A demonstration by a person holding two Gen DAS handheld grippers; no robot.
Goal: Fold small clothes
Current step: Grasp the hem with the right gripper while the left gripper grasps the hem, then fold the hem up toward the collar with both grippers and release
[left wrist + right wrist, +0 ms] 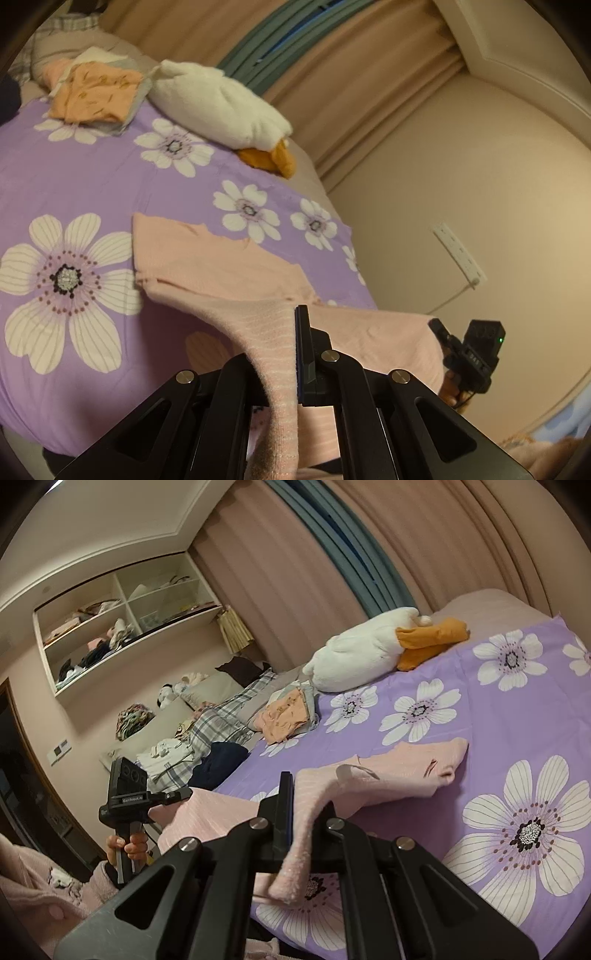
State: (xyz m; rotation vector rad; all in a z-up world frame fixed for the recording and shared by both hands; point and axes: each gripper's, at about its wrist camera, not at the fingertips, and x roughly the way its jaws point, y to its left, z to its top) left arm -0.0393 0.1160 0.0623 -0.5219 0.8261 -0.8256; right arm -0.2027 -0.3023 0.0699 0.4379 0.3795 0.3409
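Observation:
A pale pink knit garment (pixel 207 258) lies on the purple flowered bedspread (pixel 74 177), its near edge lifted off the bed. My left gripper (pixel 291 332) is shut on a ribbed strip of that edge; the cloth hides one finger. In the same view my right gripper (pixel 443 334) pinches the garment's other near corner. In the right wrist view the pink garment (pixel 406 768) stretches from the bed to my right gripper (pixel 295 797), which is shut on a fold that droops over it. The left gripper (pixel 184 794), held by a hand, grips the cloth at the left.
A folded pile topped by an orange piece (pixel 288 712) sits at the far side of the bedspread (pixel 517 709), beside a white plush duck (pixel 369 650). Unfolded clothes (pixel 207 731) lie by the headboard. Open shelves (pixel 122 627), curtains and a wall power strip (pixel 460 254) surround the bed.

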